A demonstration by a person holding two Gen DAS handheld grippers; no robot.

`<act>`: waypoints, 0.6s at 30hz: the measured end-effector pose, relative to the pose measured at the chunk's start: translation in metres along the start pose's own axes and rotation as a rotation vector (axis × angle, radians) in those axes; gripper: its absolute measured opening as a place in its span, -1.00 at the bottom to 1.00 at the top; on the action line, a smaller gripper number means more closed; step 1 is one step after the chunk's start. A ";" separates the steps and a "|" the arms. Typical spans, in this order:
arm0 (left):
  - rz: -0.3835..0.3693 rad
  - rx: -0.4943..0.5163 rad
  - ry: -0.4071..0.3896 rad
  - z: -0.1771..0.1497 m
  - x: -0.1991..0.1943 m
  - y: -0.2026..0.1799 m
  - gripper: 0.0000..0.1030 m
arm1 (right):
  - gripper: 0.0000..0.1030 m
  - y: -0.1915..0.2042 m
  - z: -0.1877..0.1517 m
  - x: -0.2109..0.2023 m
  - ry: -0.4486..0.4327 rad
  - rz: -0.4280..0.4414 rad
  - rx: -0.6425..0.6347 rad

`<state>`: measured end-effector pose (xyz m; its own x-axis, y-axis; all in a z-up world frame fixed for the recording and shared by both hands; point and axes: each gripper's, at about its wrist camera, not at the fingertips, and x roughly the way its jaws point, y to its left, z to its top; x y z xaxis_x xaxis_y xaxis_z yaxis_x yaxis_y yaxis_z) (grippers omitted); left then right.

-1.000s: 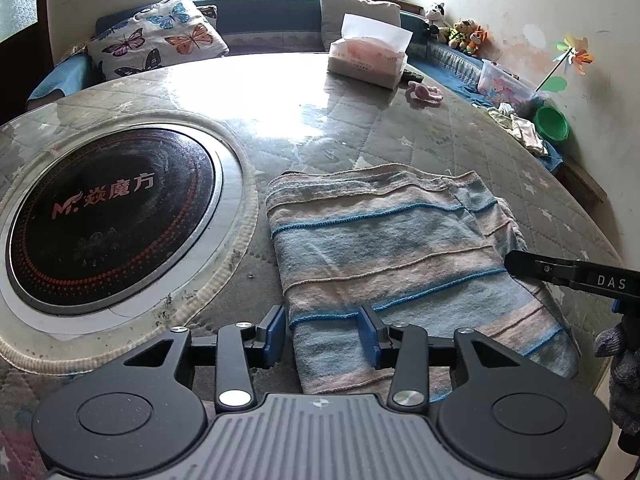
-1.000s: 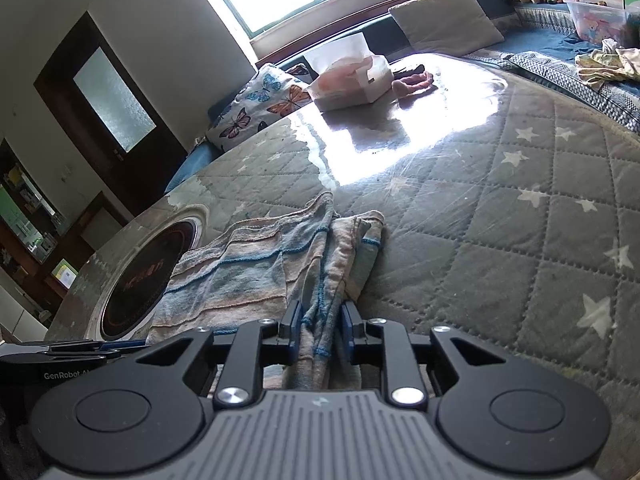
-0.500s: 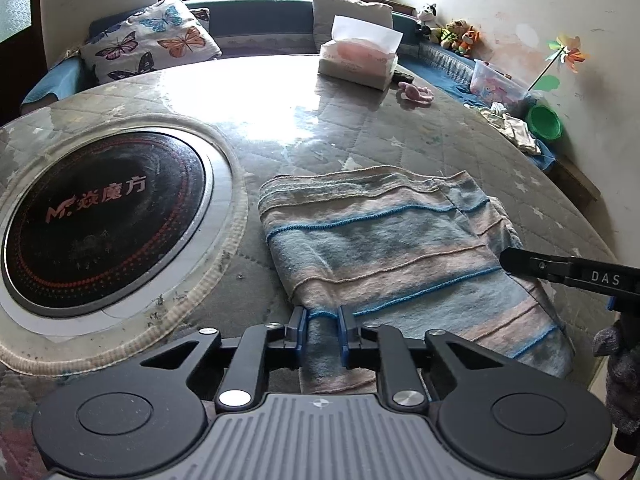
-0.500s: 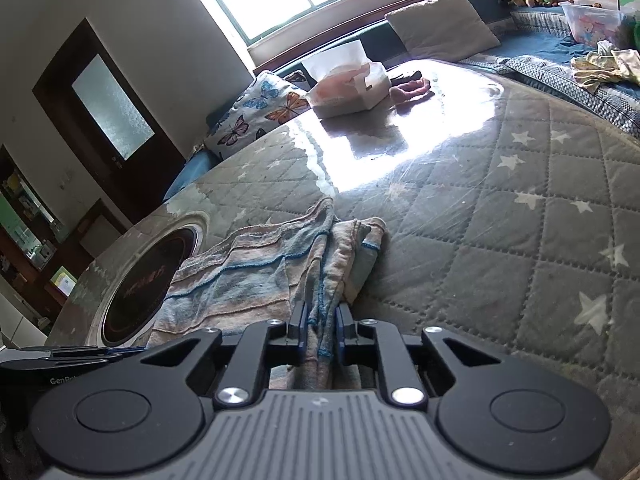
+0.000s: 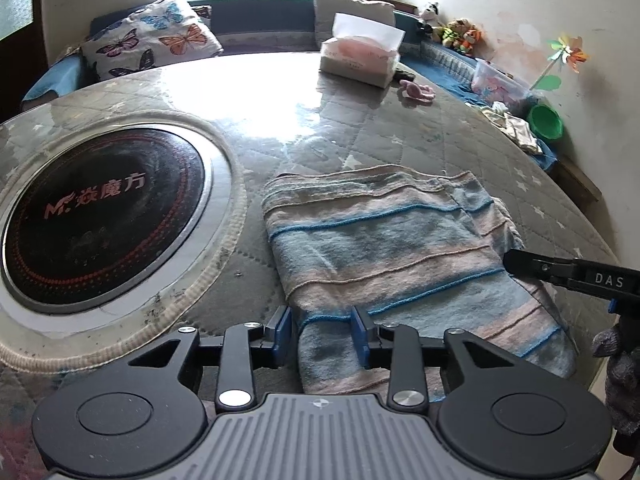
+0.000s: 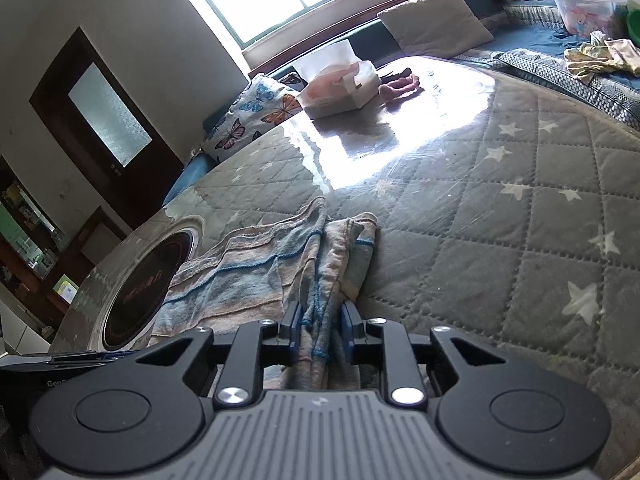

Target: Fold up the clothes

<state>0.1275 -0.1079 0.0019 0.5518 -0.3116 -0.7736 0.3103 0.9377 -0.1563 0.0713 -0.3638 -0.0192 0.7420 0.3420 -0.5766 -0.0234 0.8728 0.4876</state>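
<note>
A blue, pink and beige striped cloth (image 5: 392, 240) lies folded on the quilted round table. My left gripper (image 5: 322, 330) is open, its fingers either side of the cloth's near left corner. My right gripper (image 6: 320, 330) is shut on the bunched right edge of the cloth (image 6: 256, 276). The right gripper's finger (image 5: 560, 268) also shows at the right of the left wrist view, over the cloth's right edge. The left gripper's finger (image 6: 68, 360) shows at the lower left of the right wrist view.
A round black hotplate (image 5: 100, 212) is set in the table left of the cloth. A tissue box (image 5: 360, 58) and a small pink toy (image 5: 416, 92) stand at the far side. A bench with cushions (image 5: 148, 42), toys and a green bowl (image 5: 544, 120) runs behind and to the right.
My left gripper was open a second ago, closed on the cloth's near corner half a second ago, and has opened again. The right gripper stays shut on the cloth.
</note>
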 end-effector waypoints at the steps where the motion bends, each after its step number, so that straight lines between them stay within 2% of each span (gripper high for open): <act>1: -0.009 -0.005 0.003 0.001 0.000 0.001 -0.54 | -0.67 0.000 0.000 0.000 0.000 0.002 -0.001; 4: -0.025 -0.022 0.006 0.003 0.000 0.003 -0.74 | -0.74 0.001 0.002 0.000 -0.001 0.008 -0.003; 7: -0.009 -0.007 -0.009 0.005 -0.004 -0.001 -0.81 | -0.78 0.001 0.003 -0.001 -0.002 0.014 -0.005; 12: 0.003 0.019 -0.046 0.016 -0.010 -0.010 -0.83 | -0.79 0.010 0.012 -0.003 -0.016 0.026 -0.042; 18: 0.001 0.050 -0.086 0.045 -0.013 -0.022 -0.83 | -0.80 0.023 0.038 -0.007 -0.067 0.027 -0.098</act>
<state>0.1480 -0.1316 0.0431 0.6159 -0.3247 -0.7178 0.3470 0.9298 -0.1228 0.0915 -0.3594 0.0212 0.7831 0.3448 -0.5176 -0.1067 0.8944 0.4344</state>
